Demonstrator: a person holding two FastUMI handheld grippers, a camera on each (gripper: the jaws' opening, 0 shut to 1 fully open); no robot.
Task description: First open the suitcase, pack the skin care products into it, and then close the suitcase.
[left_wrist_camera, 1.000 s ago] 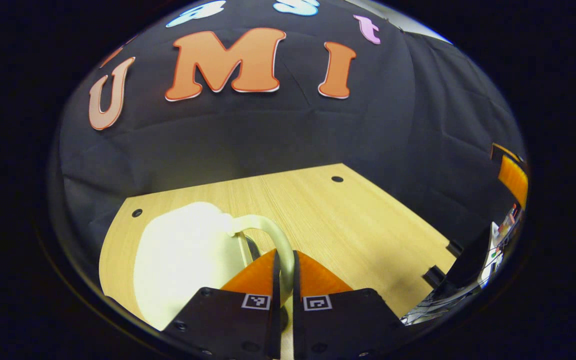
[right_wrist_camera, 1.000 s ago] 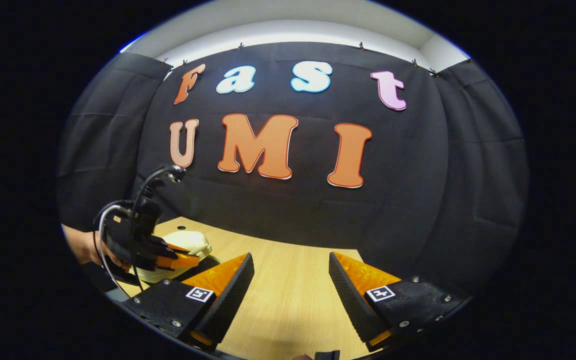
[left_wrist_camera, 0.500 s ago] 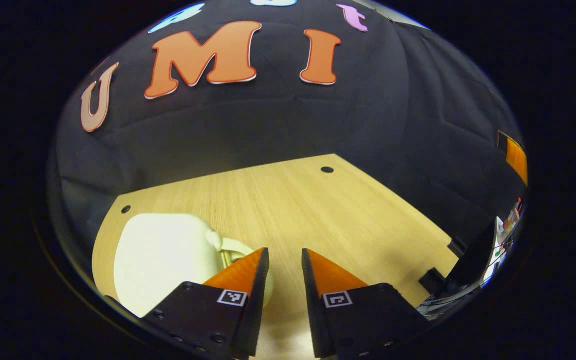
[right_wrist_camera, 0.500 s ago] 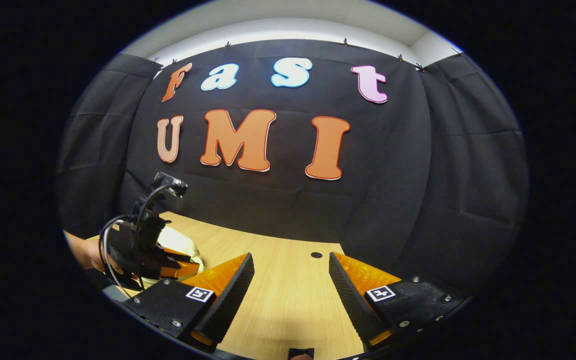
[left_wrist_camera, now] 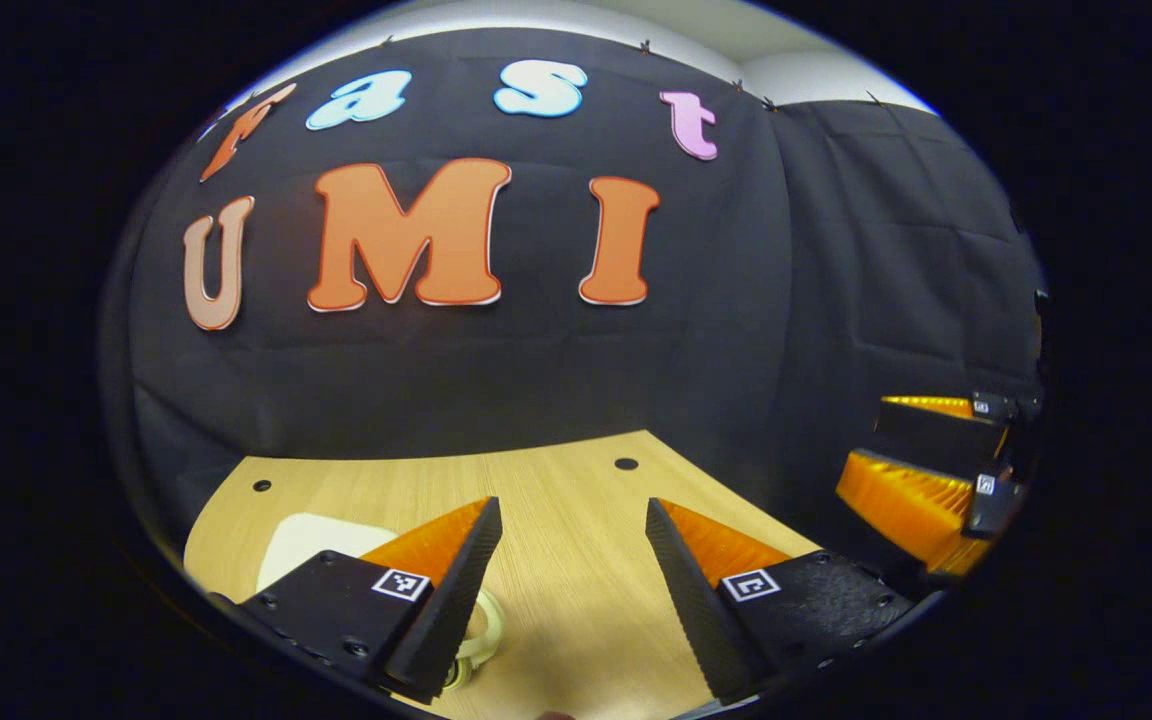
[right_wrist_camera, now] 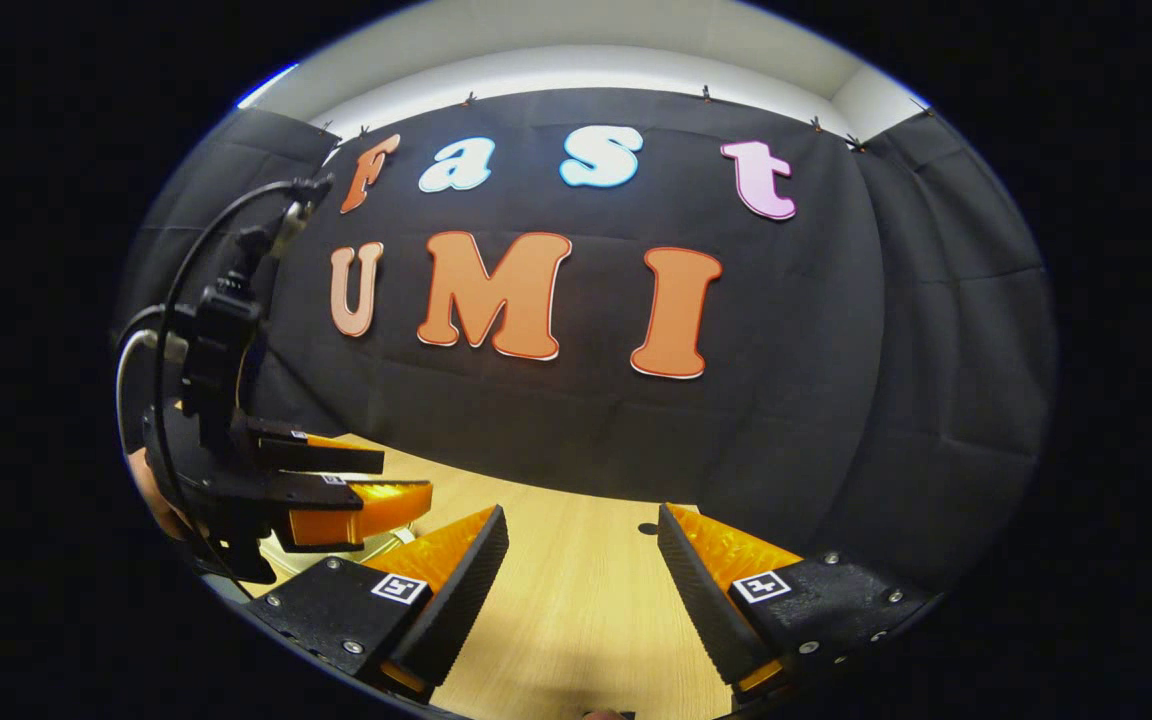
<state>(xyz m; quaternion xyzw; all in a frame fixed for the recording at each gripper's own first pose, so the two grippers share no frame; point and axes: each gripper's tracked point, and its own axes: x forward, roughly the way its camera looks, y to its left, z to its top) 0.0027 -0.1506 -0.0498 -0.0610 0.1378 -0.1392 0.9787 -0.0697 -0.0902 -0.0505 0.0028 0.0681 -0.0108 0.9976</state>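
The cream hard-shell suitcase (left_wrist_camera: 308, 536) lies closed and flat on the wooden table (left_wrist_camera: 576, 610), low at the left of the left gripper view. Its looped handle (left_wrist_camera: 485, 626) peeks out beside my left gripper's own finger. My left gripper (left_wrist_camera: 571, 505) is open above the table with nothing between its fingers. In the right gripper view the left gripper (right_wrist_camera: 404, 476) hangs at the left, held by a hand (right_wrist_camera: 151, 490), raised off the table. My right gripper (right_wrist_camera: 582, 510) is open over bare wood. It also appears as the right gripper (left_wrist_camera: 866, 437) at the right edge of the left gripper view.
The black cloth wall stands close behind the table's far edge (right_wrist_camera: 536, 490). Small dark holes (left_wrist_camera: 626, 464) mark the tabletop near that edge. A cable (right_wrist_camera: 168, 300) loops up from the left gripper.
My left gripper let go of the suitcase handle, opened wide and lifted up and back. The suitcase settled lower in its view. My right gripper stayed open, barely moving.
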